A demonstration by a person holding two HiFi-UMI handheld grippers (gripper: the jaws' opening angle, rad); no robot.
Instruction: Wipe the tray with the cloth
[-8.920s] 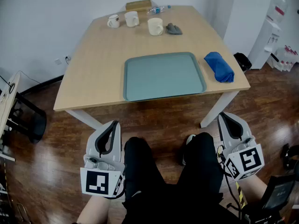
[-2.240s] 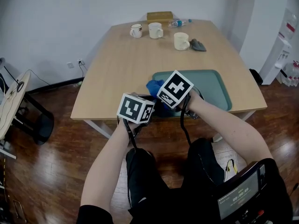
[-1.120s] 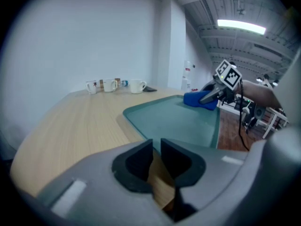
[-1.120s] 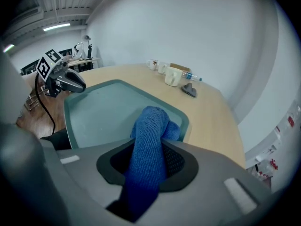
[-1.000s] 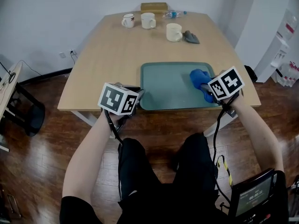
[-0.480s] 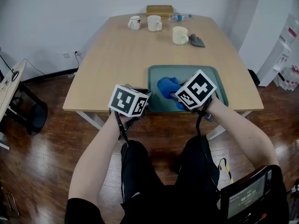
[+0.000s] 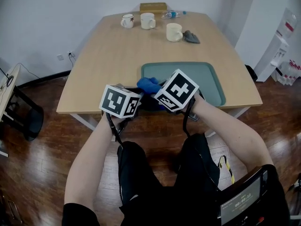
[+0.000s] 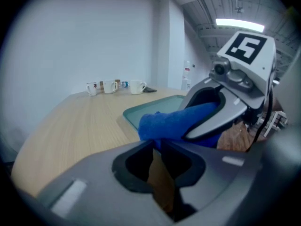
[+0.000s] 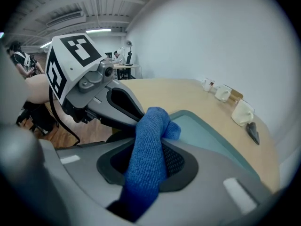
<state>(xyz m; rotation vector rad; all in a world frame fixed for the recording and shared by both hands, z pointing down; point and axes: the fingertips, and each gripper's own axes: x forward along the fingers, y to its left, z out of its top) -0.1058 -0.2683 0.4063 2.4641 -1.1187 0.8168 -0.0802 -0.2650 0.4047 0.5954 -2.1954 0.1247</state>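
Note:
The teal tray [image 7: 207,79] lies at the near edge of the wooden table [image 7: 103,65]. My right gripper [image 7: 157,94] is shut on the blue cloth [image 7: 148,84], which rests on the tray's near left corner. The right gripper view shows the cloth [image 9: 150,145] bunched between my jaws above the tray [image 9: 207,135]. My left gripper [image 7: 136,99] sits just left of it at that same corner. In the left gripper view its jaws [image 8: 157,147] leave only a narrow slit; the cloth [image 8: 174,121] hides what is at their tips.
Three mugs [image 7: 174,32] [image 7: 147,20] [image 7: 127,20], a grey rag [image 7: 190,36], a plastic bottle [image 7: 170,14] and a brown box [image 7: 153,6] stand along the far end of the table. The person's knees are just below the table's near edge.
The right gripper has carried the cloth from the tray's right side across to its near left corner, beside the left gripper. The left gripper has stayed put.

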